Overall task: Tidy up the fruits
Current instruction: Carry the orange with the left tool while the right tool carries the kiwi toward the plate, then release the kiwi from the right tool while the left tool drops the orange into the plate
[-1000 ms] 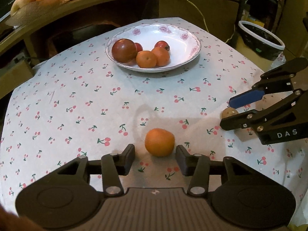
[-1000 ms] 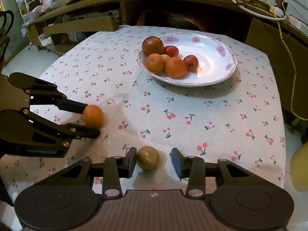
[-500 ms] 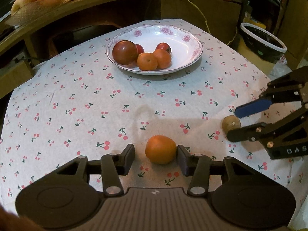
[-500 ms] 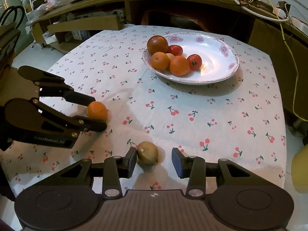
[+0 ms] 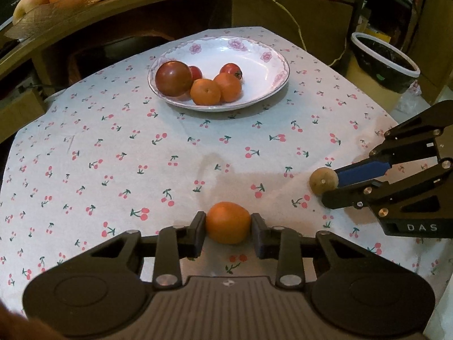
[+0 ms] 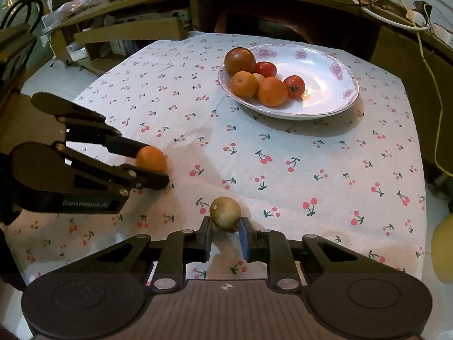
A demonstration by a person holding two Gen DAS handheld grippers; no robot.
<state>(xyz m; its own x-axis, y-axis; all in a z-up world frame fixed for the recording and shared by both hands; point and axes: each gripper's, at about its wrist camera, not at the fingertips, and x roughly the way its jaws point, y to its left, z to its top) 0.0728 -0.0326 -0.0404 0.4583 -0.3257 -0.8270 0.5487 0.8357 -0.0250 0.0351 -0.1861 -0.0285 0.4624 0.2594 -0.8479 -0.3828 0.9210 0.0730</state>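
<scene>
fruit lay in three places on the cherry-print tablecloth (image 5: 113,141). furthest left, an orange tangerine (image 5: 228,222) sat on the cloth squarely between the two fingers of the left gripper (image 5: 228,226); the jaws had just been closing and now both pads pressed on its sides, clamped on it. in the right wrist view the same tangerine (image 6: 151,159) showed at the tips of the left gripper (image 6: 153,164), with one finger behind it and one in front.

further right, a small brownish-yellow fruit (image 6: 225,213) sat near the table's front edge, between the fingertips of the right gripper (image 6: 225,228). those jaws had also just been closing and now stood pinched on its lower sides, most of the fruit poking out beyond the tips. from the left wrist view it (image 5: 323,180) sat against the blue pad at the end of the right gripper (image 5: 329,188).

beyond both, toward the far side of the table, a white floral plate (image 6: 334,96) held the sorted fruit: a large dark red one (image 6: 239,61), two oranges (image 6: 244,83), and two small red tomatoes (image 6: 294,86), all crowded on the plate's left half and touching one another.
</scene>
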